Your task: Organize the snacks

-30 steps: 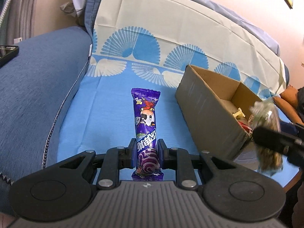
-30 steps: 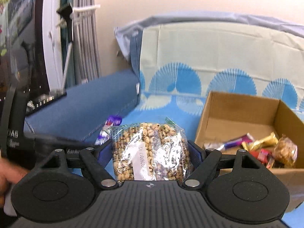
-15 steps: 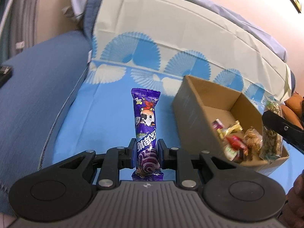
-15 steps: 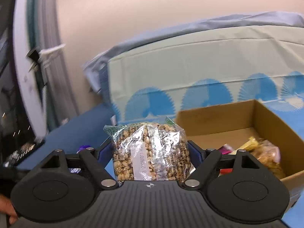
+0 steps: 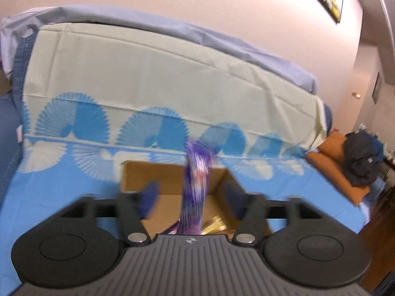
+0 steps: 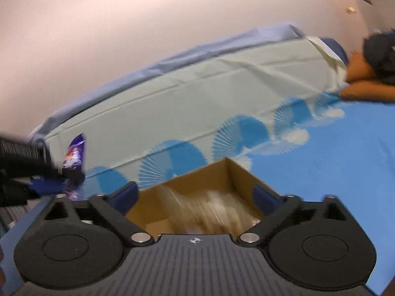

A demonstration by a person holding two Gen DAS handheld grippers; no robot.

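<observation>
A: Snacks were being put into the cardboard box (image 5: 170, 172), which stood on the blue patterned sheet (image 5: 61, 197) of the bed. Where was the purple snack bar (image 5: 196, 192) seen?

B: It was seen between the fingers of the left gripper (image 5: 191, 194), standing nearly upright with its long axis along the pointing direction. The fingers (image 5: 148, 197) had just been opening, and a clear gap was left on each side of the bar, so the bar was no longer pressed. It was blurred, and it was judged to be falling toward the open box directly under it.

A: And the other gripper?

B: The fingers of the right gripper (image 6: 196, 194) had also just been spread wide. A clear bag of puffed grains (image 6: 207, 209) was seen as a pale blur between them and lower, inside the box, touched by neither finger. It was judged as released.

A: Which relation was decisive for the coming move?

B: The box lay straight below and ahead of both pairs of fingers, so nothing more was to be carried there. In the right wrist view the left gripper (image 6: 44, 170) was seen at the left edge of the box, just beside it. Some gold wrappers (image 5: 214, 224) were already visible inside. Both grippers were judged ready to be drawn back for further snacks.
</observation>
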